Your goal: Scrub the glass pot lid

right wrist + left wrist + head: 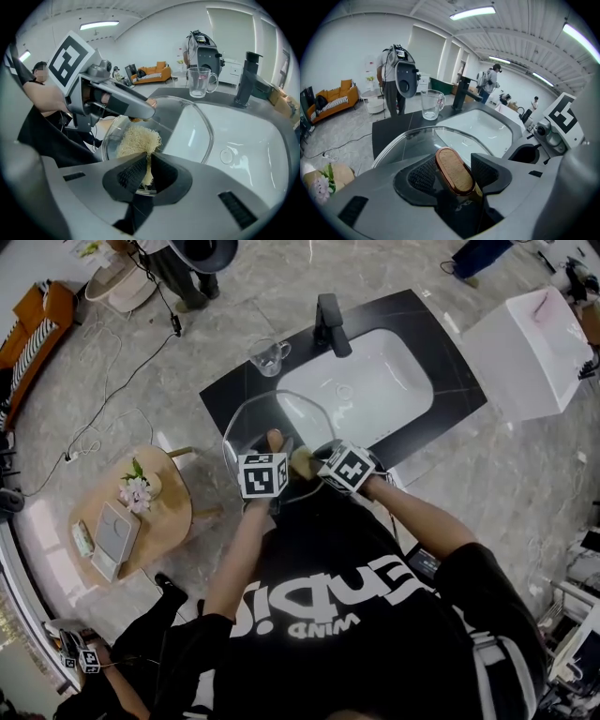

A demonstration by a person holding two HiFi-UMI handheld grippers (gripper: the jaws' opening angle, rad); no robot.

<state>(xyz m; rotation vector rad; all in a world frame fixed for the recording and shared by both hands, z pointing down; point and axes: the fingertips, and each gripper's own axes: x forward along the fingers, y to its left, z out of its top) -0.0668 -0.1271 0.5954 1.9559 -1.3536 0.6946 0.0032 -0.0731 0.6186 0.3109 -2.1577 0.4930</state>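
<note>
From overhead, the lid (251, 426) is held up, tilted, over the near edge of the black counter (234, 392), just in front of the white sink (375, 381). The left gripper (276, 448) has it by the knob (274, 438). The right gripper (310, 463) sits close beside it with a pale scrubber (301, 461) at the lid's near rim. A tap (330, 324) and a glass mug (269, 356) stand at the back of the counter, and a small round table (164, 521) is off to the left.

In the left gripper view, the jaws stand fairly wide, one pad on each side of the wooden, copper-rimmed knob, gripping it. The glass curves away beyond, with the sink and mug behind it.

In the right gripper view, the jaws are nearly together, pinching the fibrous scrubber, whose frayed end spreads against the glass near the rim. The left gripper reaches in from the upper left to the knob. The sink lies beyond the lid, with the mug and tap at the far side.
</note>
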